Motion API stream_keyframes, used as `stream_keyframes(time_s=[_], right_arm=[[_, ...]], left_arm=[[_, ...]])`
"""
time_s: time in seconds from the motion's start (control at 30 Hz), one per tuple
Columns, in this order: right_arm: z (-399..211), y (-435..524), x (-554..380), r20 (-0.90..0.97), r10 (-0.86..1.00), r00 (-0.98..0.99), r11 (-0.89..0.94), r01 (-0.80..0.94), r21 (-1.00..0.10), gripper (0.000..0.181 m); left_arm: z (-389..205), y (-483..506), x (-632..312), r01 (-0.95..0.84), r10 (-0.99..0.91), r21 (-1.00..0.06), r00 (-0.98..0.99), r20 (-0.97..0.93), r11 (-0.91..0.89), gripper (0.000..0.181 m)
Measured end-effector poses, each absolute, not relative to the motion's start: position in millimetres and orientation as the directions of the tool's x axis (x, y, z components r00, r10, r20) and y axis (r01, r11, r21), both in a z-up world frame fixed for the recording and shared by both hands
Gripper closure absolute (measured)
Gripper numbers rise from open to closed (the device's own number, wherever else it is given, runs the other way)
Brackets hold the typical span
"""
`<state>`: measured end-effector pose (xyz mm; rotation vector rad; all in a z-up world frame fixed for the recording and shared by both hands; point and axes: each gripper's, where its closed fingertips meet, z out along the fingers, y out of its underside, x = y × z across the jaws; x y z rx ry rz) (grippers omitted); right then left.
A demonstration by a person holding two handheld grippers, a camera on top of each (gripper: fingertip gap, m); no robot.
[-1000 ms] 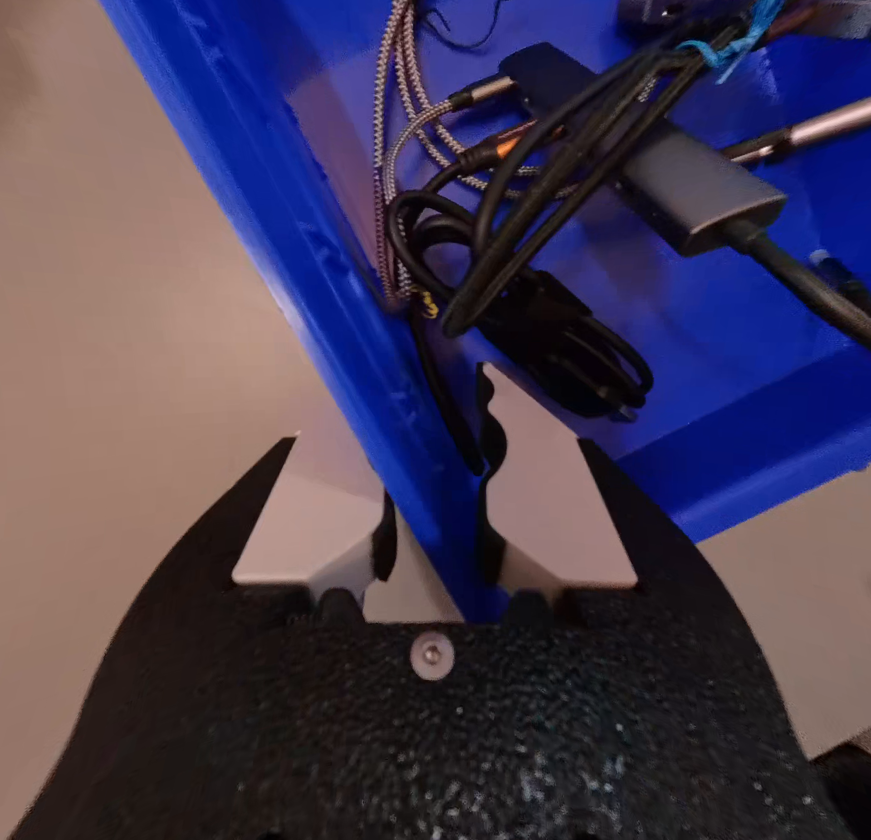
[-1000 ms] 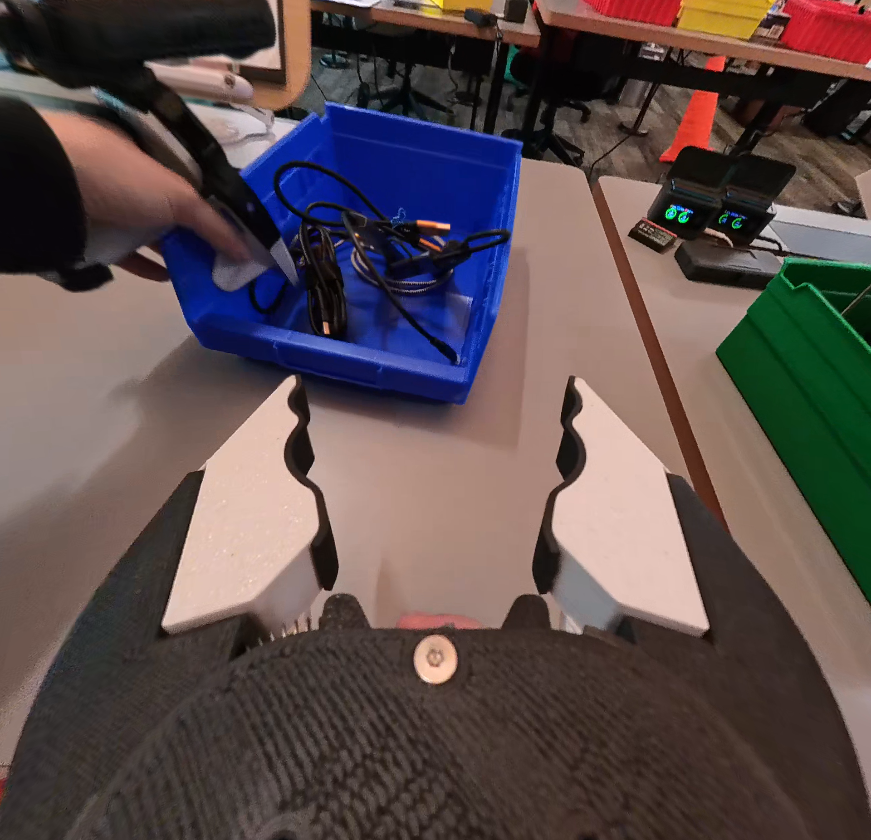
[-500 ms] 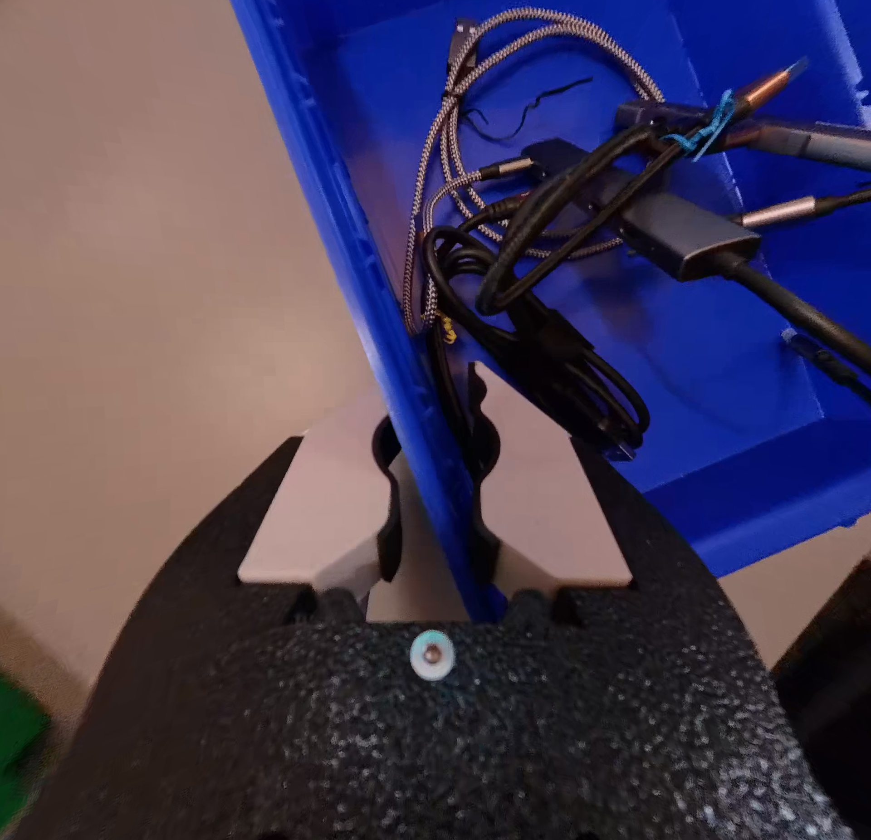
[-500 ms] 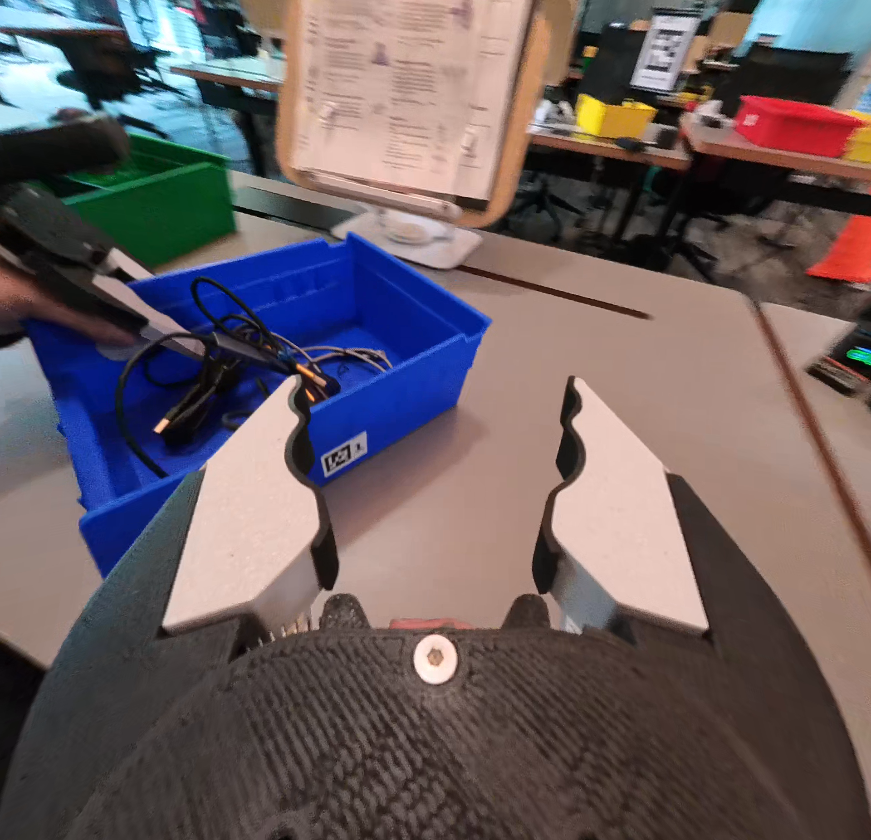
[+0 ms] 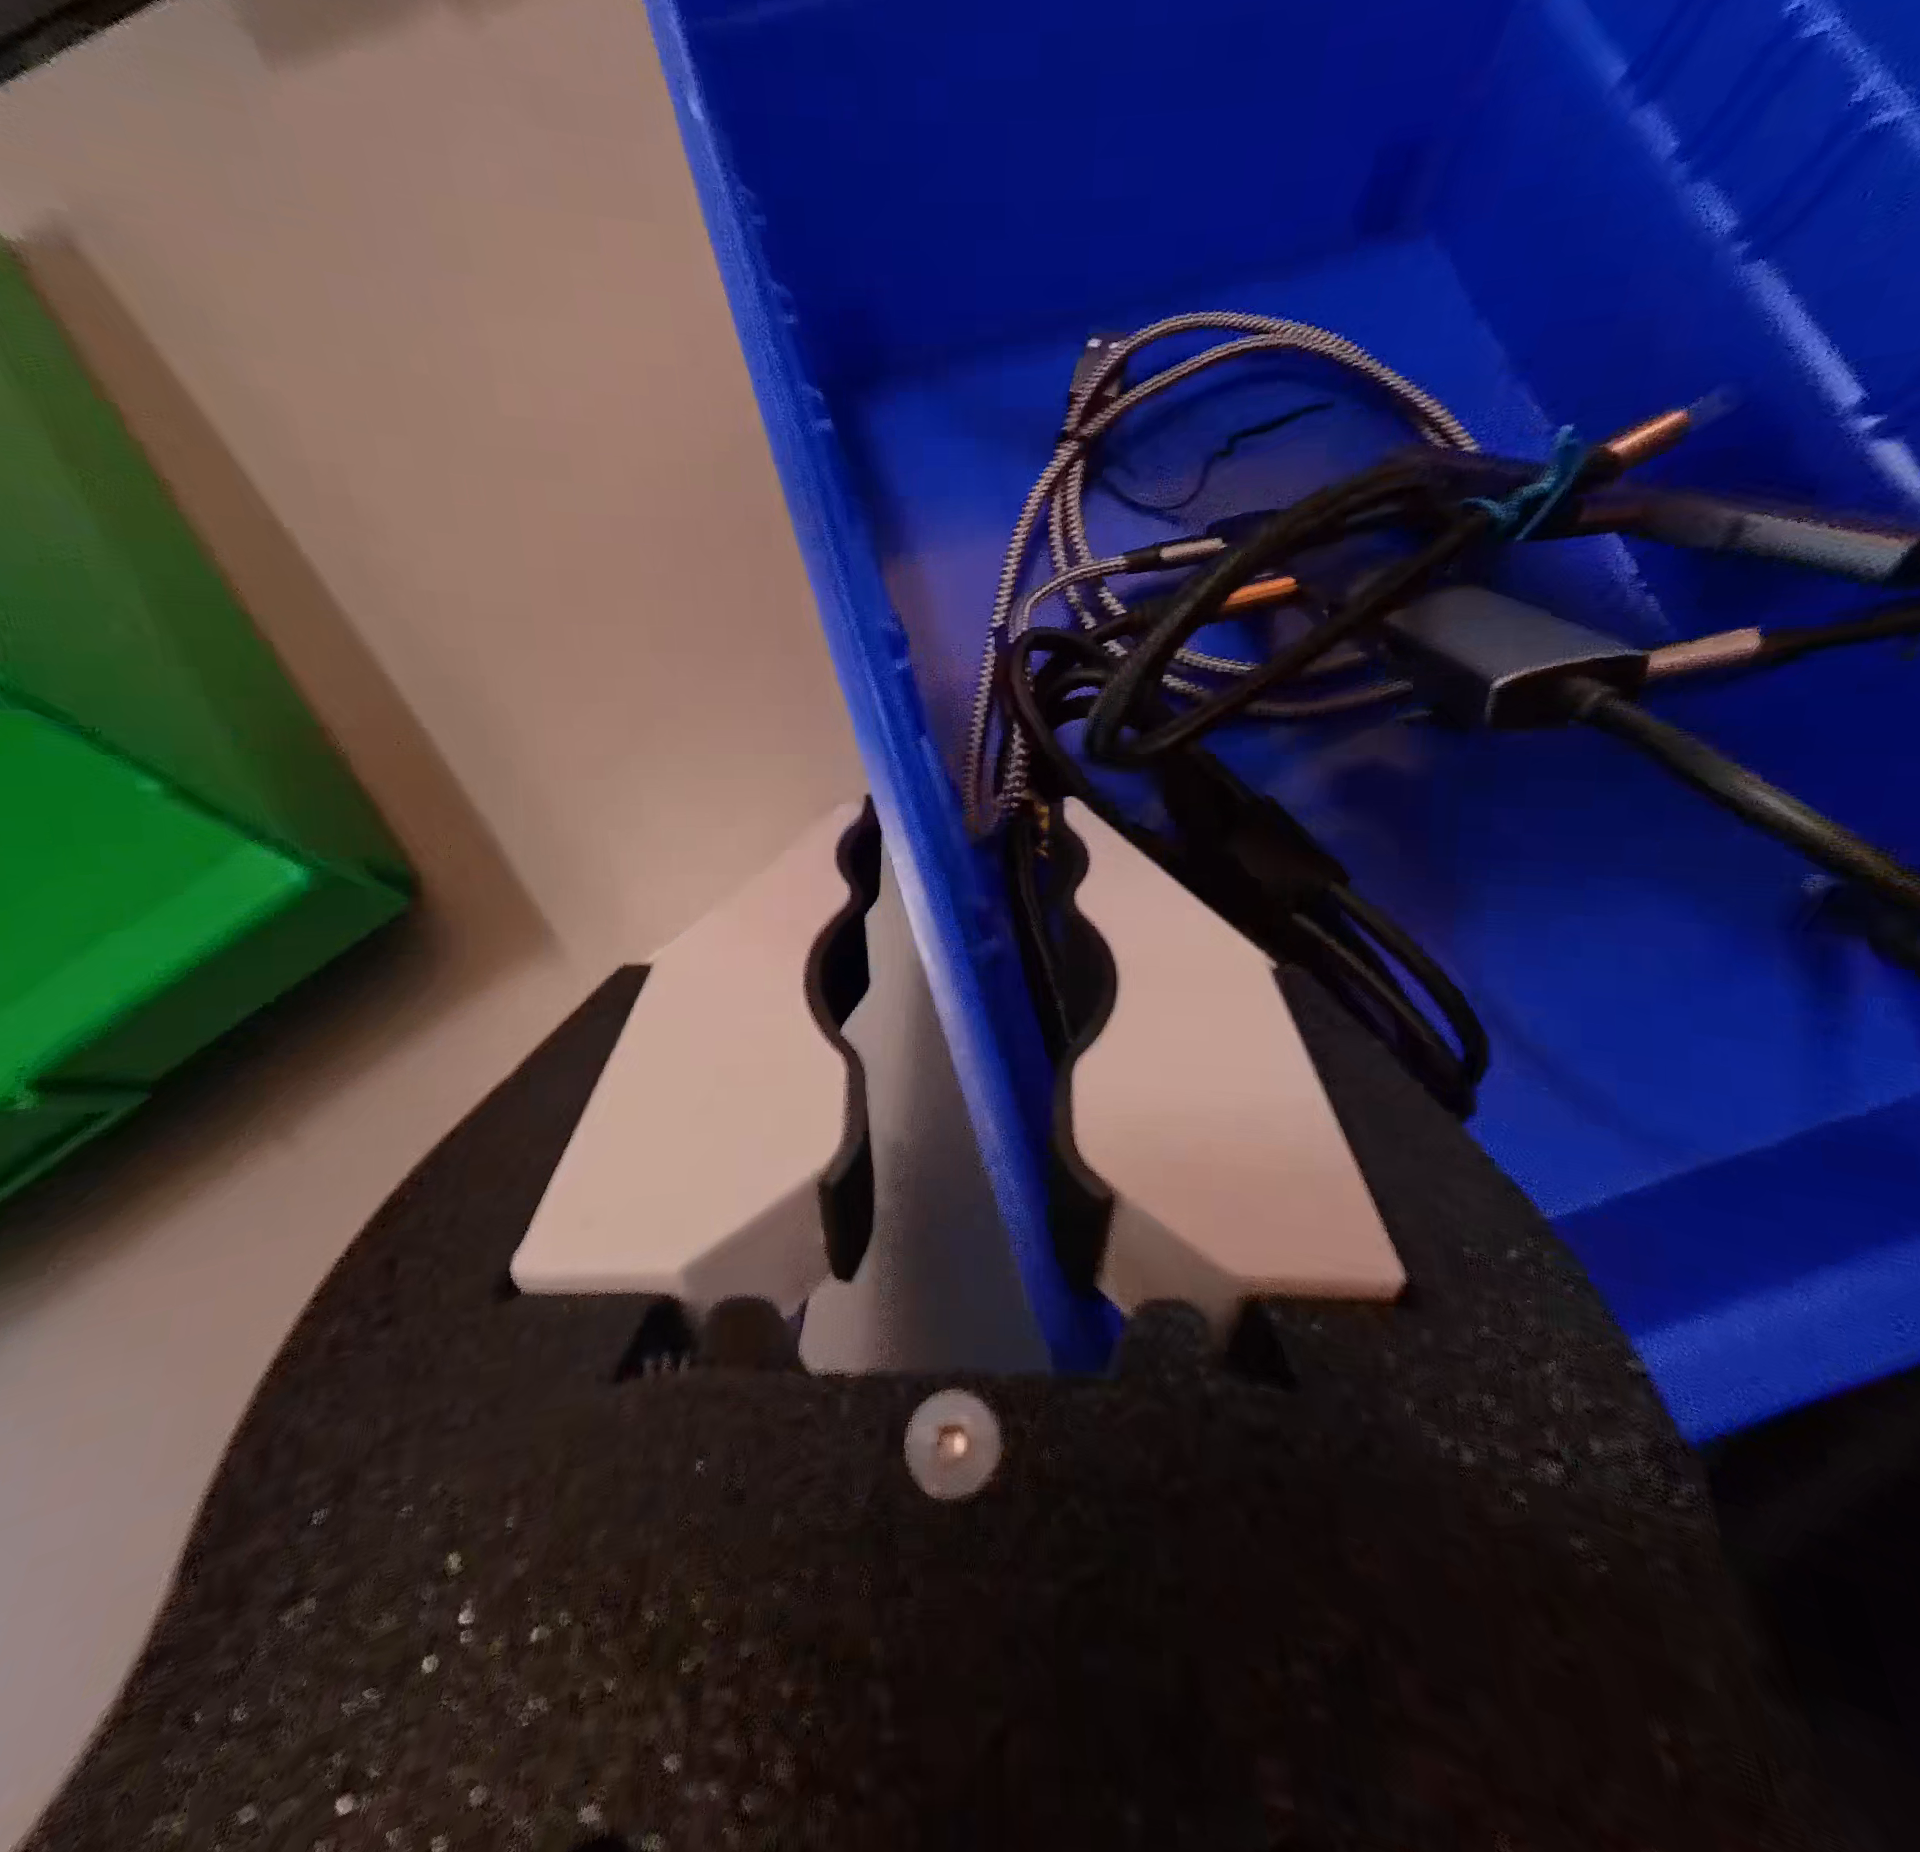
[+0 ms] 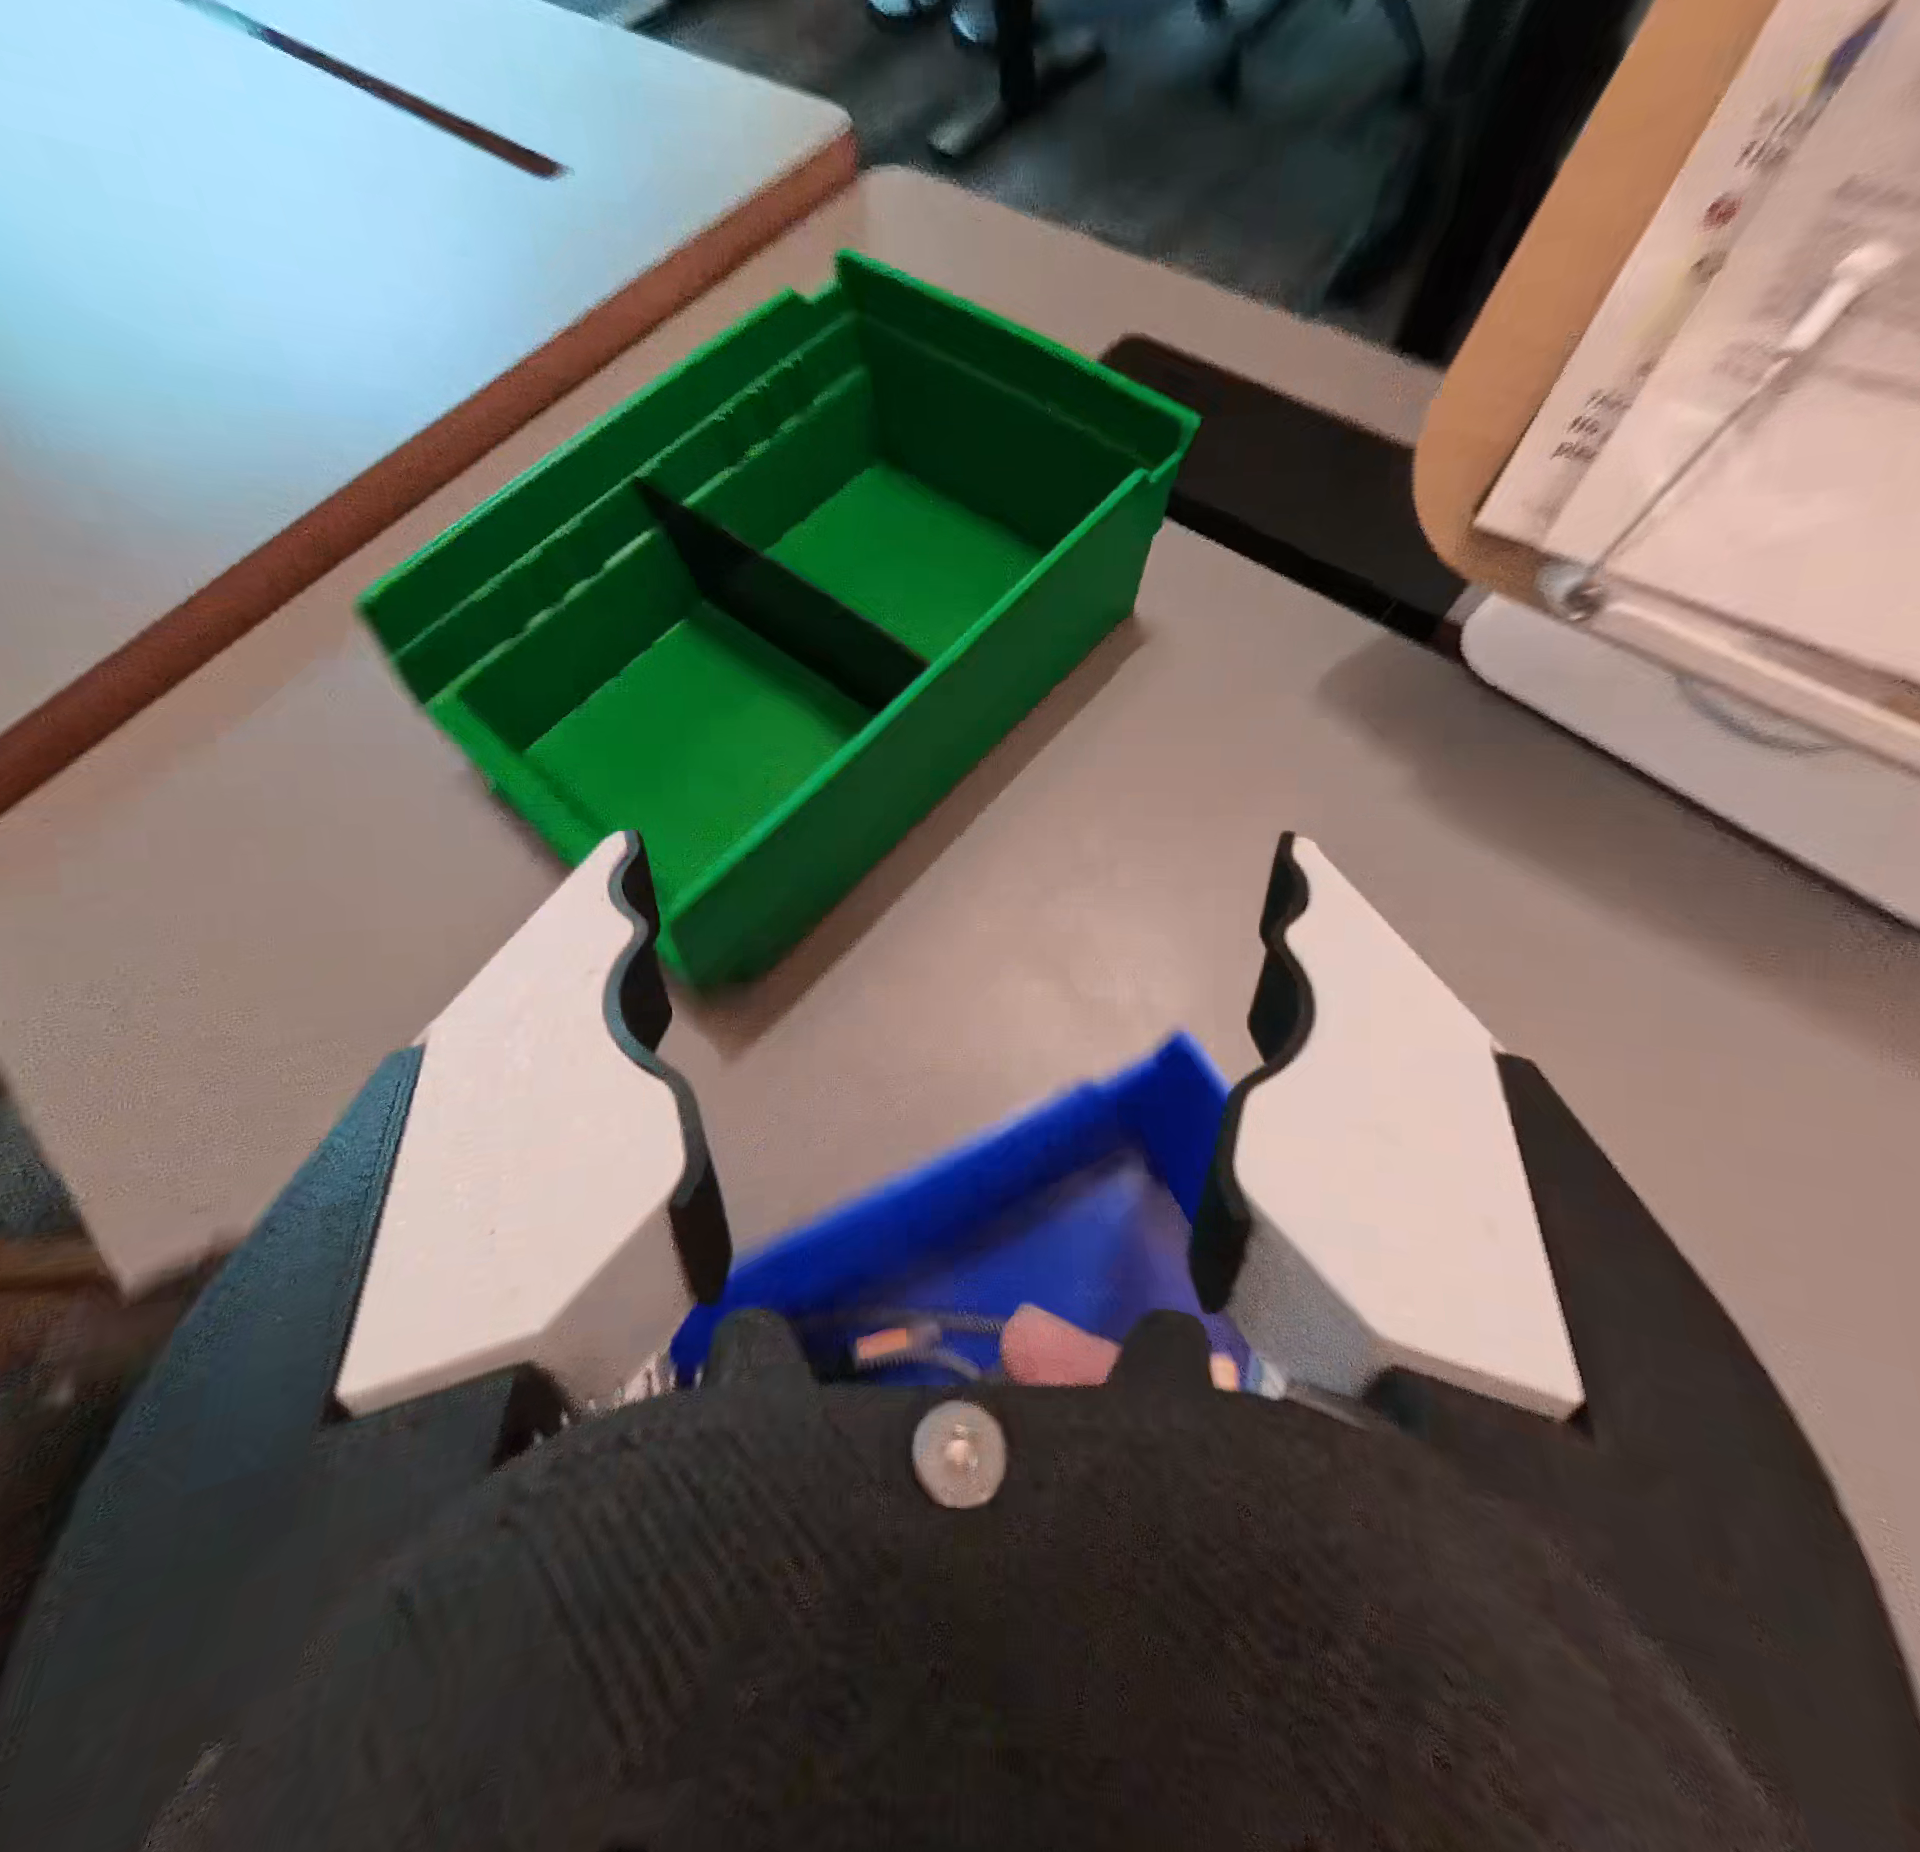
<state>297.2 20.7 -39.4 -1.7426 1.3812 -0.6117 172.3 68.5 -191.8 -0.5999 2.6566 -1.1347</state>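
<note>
My left gripper point(image 5: 966, 826) is shut on the side wall of a blue bin point(image 5: 1143, 140), with one finger outside and one inside. Inside the bin lies a tangle of black and braided cables point(image 5: 1247, 659) with a grey adapter block point(image 5: 1507, 659), just beyond the inner finger. My right gripper point(image 6: 958, 857) is open and empty. It hovers over a corner of the blue bin point(image 6: 987, 1179) and faces a green bin point(image 6: 935, 722) with a black divider point(image 6: 779, 587) across it.
The green bin also shows at the left of the left wrist view point(image 5: 156, 867). A clipboard stand with papers point(image 6: 1714, 348) stands at the right on the grey table point(image 6: 1143, 815). A second table point(image 6: 312, 192) adjoins at the left, with floor beyond.
My left gripper closed on the blue bin's wall and the bin swung with it, bringing the green bin into view. My right gripper swung left, from the blue bin to the green one.
</note>
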Motion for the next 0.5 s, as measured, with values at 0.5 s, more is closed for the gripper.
stream_keyframes(time_s=[0.5], right_arm=[[-172, 71, 408, 0.017, -0.989, 0.150, -0.141, -0.877, -0.460, 0.086]], left_arm=[[-188, 127, 206, -0.336, -0.474, -0.763, -0.880, 0.045, 0.552, 0.153]])
